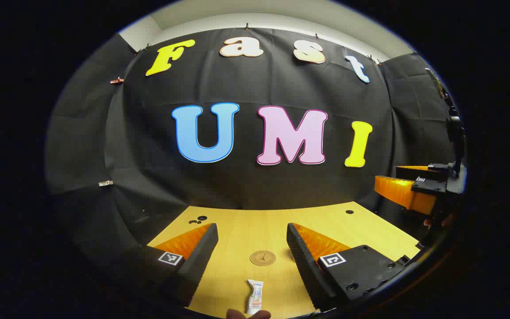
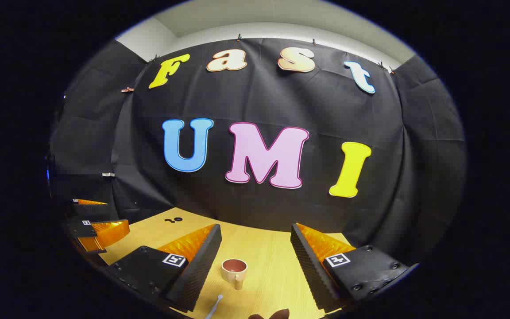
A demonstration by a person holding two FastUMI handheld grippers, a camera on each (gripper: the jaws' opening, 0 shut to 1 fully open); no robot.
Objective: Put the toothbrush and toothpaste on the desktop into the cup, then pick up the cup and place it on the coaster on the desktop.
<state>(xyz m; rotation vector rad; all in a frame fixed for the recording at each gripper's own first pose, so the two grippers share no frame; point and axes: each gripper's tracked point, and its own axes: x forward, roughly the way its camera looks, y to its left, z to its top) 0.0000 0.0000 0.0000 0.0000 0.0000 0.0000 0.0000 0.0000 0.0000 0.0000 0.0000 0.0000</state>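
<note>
One small white toothpaste tube (image 1: 255, 296) lies low centre in the left gripper view, long axis running up the frame toward one round brown coaster (image 1: 262, 258). Both sit on the pale wooden bench (image 1: 246, 226), between the left gripper (image 1: 252, 241), jaws apart. In the right gripper view, one cream cup (image 2: 234, 269) stands upright, handle toward the bottom, above one white toothbrush (image 2: 214, 306) at the bottom edge, between the right gripper (image 2: 256, 243), jaws apart, with open bench around them.

toothpaste (image 1: 255, 297): lower end running off the bottom edge of the left gripper view, label too small to tell | toothbrush (image 2: 214, 306): just one end showing in the right gripper view, the rest cut off below | cup (image 2: 234, 268): inside looking dark, possibly empty | other gripper (image 1: 407, 188): partly cropping at the right rim
</note>
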